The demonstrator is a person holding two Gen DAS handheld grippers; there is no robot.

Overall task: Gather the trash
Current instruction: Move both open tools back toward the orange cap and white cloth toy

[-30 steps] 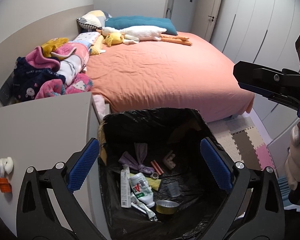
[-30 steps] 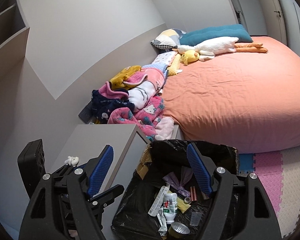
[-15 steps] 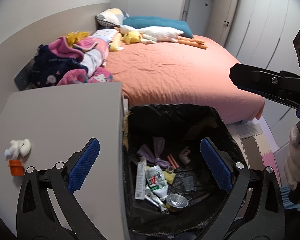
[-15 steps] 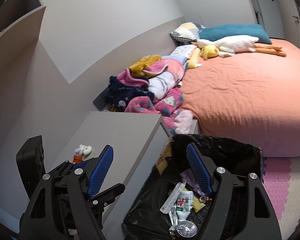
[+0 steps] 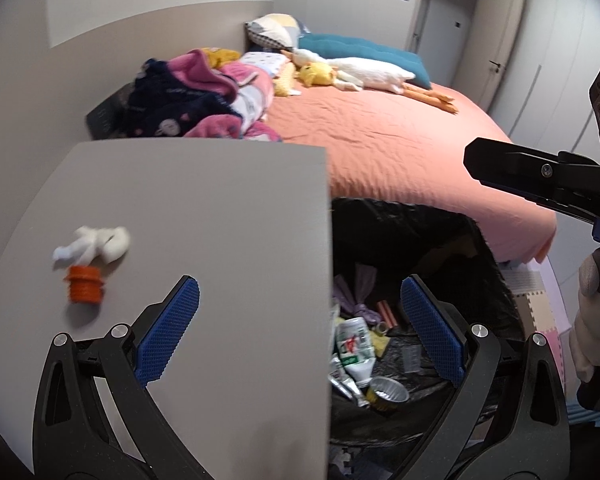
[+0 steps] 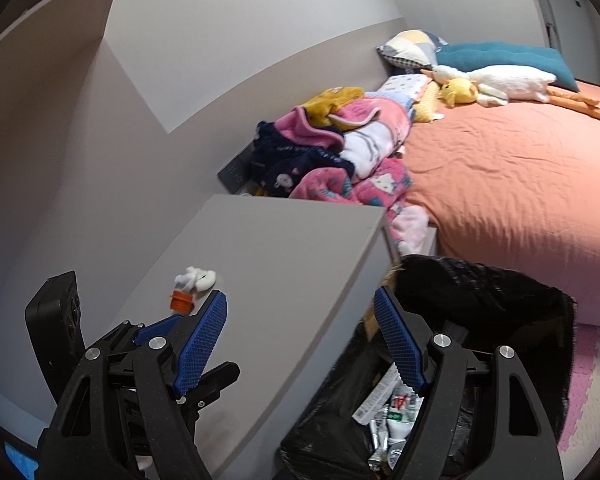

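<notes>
- The left gripper is spread wide and empty, above the grey bench edge; the right gripper is likewise wide and empty.
- The trash, an orange cap touching a white tissue wad, lies on the bench, left of the left gripper.
- Risk: the small cap could skid or roll away if one pad nudges it first.
- The light tissue may get pushed rather than pinched.
- Compared with a second ago, both views have swung from the black-lined bin towards the bench.

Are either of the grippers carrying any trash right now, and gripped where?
Neither holds anything. The left gripper and right gripper both stand open and empty; the orange cap and white wad lie untouched on the grey cabinet top.
</notes>
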